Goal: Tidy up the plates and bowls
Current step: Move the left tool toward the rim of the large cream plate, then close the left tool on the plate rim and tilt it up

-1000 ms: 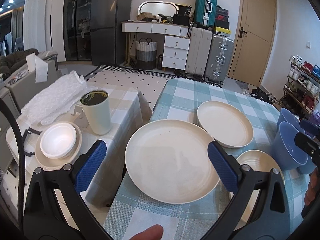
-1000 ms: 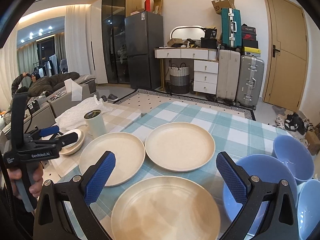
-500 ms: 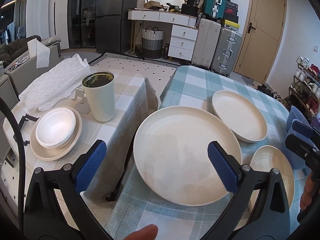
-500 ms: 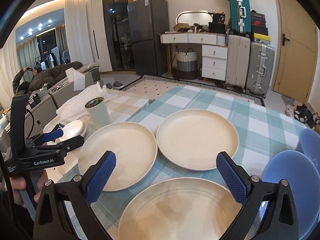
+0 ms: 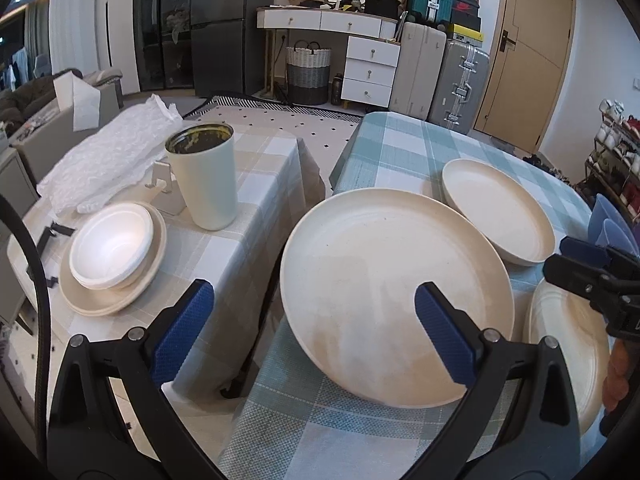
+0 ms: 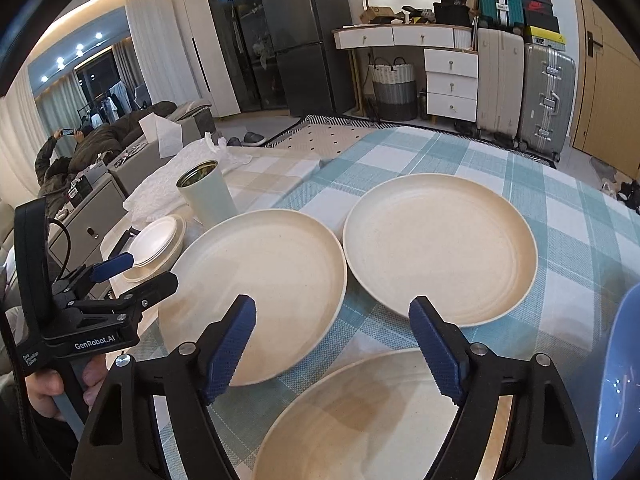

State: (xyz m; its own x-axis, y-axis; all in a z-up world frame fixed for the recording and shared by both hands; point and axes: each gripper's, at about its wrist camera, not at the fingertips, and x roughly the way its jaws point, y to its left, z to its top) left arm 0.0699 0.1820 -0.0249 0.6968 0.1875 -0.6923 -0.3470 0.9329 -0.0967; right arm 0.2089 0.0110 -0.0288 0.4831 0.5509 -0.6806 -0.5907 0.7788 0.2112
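Looking across the surface with its teal check cloth, I have three cream plates laid out and none stacked. The left plate hangs its edge past the corner nearest the gap, and that worries me most: if I nudge its rim sideways instead of catching it squarely, I judge it could slide off into the space between this surface and the beige-clothed one. The far plate sits just beside it, rims nearly touching, so lifting one carelessly may drag the other. The near plate lies right under my right tool, which is spread wide and holds nothing. My left tool is spread wide too, empty, aimed at the left plate's near rim. These plates are shallow and smooth, so a grip on the thin lip alone may slip once the weight tips. The blue bowls crowd the right edge and I could knock them swinging across. On the other surface a stack of white bowls rests on a plate beside a tall cup, which seems easy to topple when I bring anything over there.
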